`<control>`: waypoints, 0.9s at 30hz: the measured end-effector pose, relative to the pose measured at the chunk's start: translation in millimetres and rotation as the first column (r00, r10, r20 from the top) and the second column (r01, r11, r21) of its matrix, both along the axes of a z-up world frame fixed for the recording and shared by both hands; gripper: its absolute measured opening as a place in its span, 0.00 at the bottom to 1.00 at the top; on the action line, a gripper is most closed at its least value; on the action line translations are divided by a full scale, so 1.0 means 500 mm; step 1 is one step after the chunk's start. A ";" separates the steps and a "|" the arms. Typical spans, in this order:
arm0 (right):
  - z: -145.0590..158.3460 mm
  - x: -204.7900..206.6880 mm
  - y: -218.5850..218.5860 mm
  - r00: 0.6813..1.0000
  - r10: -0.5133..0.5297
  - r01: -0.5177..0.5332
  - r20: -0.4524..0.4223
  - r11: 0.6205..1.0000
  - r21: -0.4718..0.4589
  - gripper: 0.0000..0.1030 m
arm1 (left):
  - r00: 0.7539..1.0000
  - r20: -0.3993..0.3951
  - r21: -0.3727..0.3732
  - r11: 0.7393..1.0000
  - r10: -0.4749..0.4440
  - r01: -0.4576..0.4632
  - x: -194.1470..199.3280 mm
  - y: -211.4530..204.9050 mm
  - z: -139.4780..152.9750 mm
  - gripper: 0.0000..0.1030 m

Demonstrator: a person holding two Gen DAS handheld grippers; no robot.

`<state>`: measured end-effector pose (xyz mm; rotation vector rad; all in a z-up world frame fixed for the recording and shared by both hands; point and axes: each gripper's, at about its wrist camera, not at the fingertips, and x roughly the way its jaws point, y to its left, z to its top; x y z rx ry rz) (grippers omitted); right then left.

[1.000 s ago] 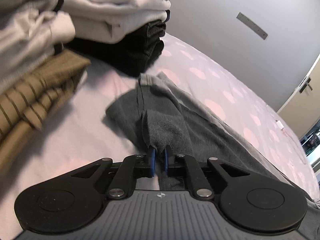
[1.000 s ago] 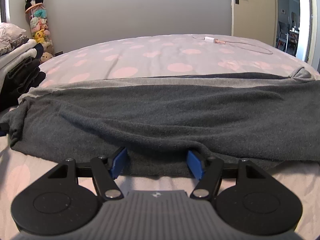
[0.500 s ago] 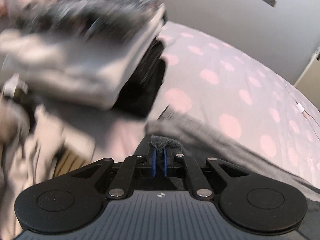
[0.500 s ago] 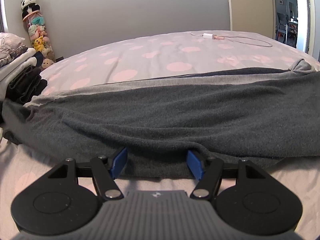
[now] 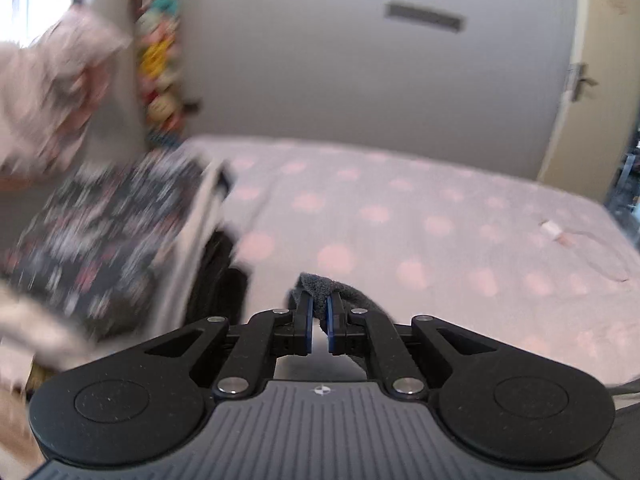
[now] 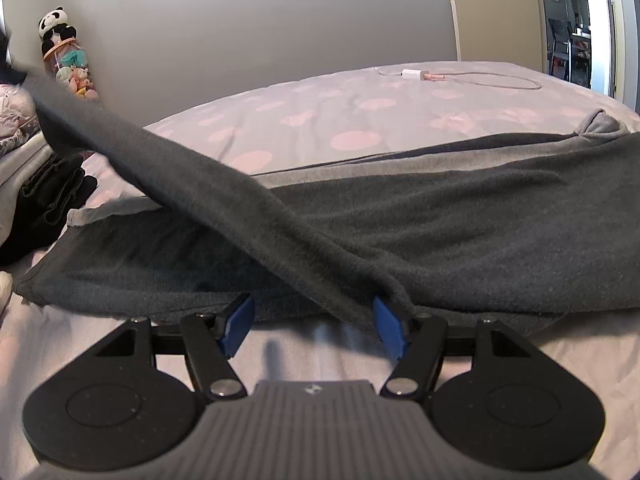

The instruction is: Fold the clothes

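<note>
A clothes stack (image 5: pixel 120 232) crowds the bed's (image 6: pixel 360 112) left edge; raised left gripper (image 5: pixel 319 318) pinches the grey garment (image 6: pixel 440 240), right gripper (image 6: pixel 316 326) gapes low.

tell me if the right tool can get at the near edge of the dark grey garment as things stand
Probably yes: the right tool is open with the dark grey garment edge lying between its fingers, nothing blocking.

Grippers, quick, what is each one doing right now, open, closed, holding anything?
Left gripper: closed on a corner of the dark grey garment.
Right gripper: open, holding nothing; the garment drapes over its right finger.
</note>
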<state>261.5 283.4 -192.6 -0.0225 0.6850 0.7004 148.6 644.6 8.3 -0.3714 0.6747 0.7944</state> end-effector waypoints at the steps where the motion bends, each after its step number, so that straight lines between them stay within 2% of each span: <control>1: 0.001 0.001 0.000 1.000 0.000 0.000 -0.003 1.000 0.002 0.67 | 0.999 -0.024 -0.029 0.999 0.031 -0.031 -0.021 0.010 -0.031 0.07; 5: 0.002 0.001 0.000 1.000 -0.001 0.001 -0.007 1.000 0.002 0.67 | 0.985 -0.134 -0.125 0.984 0.113 -0.129 -0.103 0.041 -0.169 0.07; 7: 0.001 0.000 0.002 1.000 0.002 -0.002 -0.005 1.000 -0.001 0.67 | 0.972 -0.185 -0.184 0.967 0.144 -0.178 -0.137 0.059 -0.238 0.07; 10: -0.001 -0.001 0.005 1.000 0.005 -0.005 -0.003 1.000 -0.006 0.67 | 0.971 -0.159 -0.243 0.946 0.179 -0.214 -0.172 0.074 -0.295 0.08; 15: -0.004 -0.002 0.009 1.000 0.011 -0.011 0.002 1.000 -0.014 0.67 | 0.965 -0.095 -0.307 0.915 0.245 -0.263 -0.201 0.081 -0.311 0.18; 18: -0.006 -0.003 0.011 1.000 0.016 -0.016 0.002 1.000 -0.016 0.67 | 0.956 -0.058 -0.346 0.893 0.287 -0.289 -0.218 0.084 -0.317 0.31; 20: -0.006 -0.003 0.011 1.000 0.018 -0.018 0.001 1.000 -0.013 0.67 | 0.949 -0.025 -0.388 0.872 0.315 -0.299 -0.235 0.083 -0.317 0.56; 21: -0.006 -0.003 0.011 1.000 0.017 -0.017 0.000 1.000 -0.012 0.67 | 0.944 -0.002 -0.418 0.858 0.329 -0.300 -0.241 0.082 -0.319 0.59; 25: -0.002 -0.002 0.010 1.000 0.011 -0.011 -0.003 1.000 -0.004 0.67 | 0.918 0.043 -0.533 0.787 0.393 -0.312 -0.248 0.080 -0.342 0.59; 27: 0.000 -0.004 0.008 1.000 0.011 -0.011 -0.002 1.000 -0.001 0.67 | 0.901 0.058 -0.581 0.748 0.430 -0.320 -0.247 0.081 -0.360 0.54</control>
